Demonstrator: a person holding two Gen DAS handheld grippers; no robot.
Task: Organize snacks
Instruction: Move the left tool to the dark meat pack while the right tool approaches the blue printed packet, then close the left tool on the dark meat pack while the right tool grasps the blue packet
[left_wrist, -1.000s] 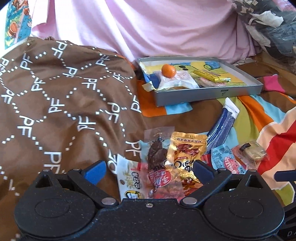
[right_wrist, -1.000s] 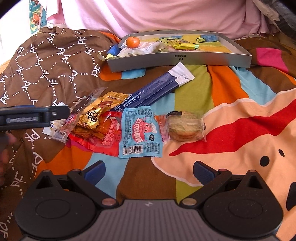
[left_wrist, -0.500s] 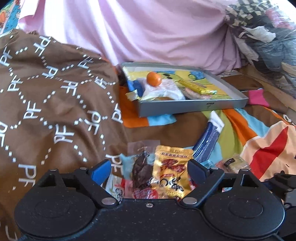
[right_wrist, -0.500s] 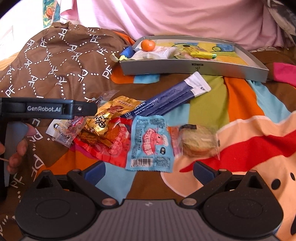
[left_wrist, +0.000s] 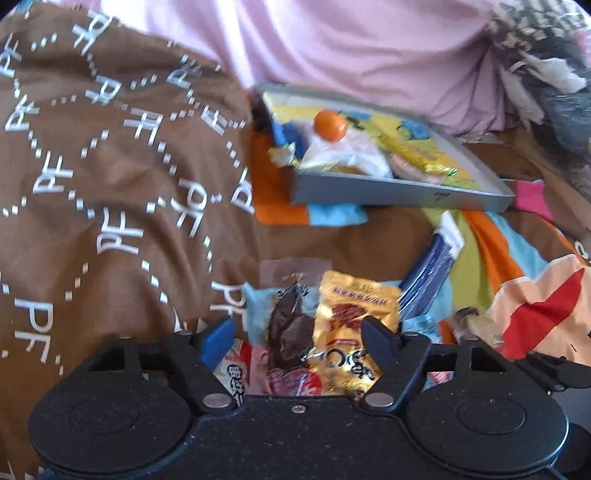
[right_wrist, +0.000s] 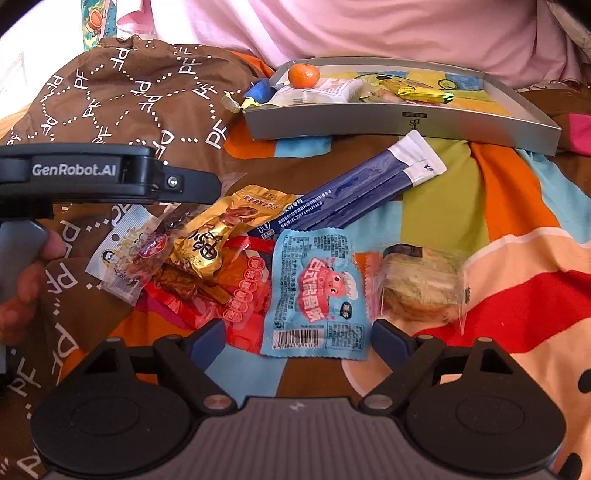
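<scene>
Left gripper, jaws just narrowing yet gripping nothing, straddles the gold packet and dark snack pouch, long axes pointing away toward the grey tray; right gripper, also narrowing, frames the blue packet.

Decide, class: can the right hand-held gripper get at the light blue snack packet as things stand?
Probably yes. The light blue snack packet lies flat on top, just ahead of the right hand-held gripper, whose jaws, just closing, stand either side of its near edge, nothing covering it.
</scene>
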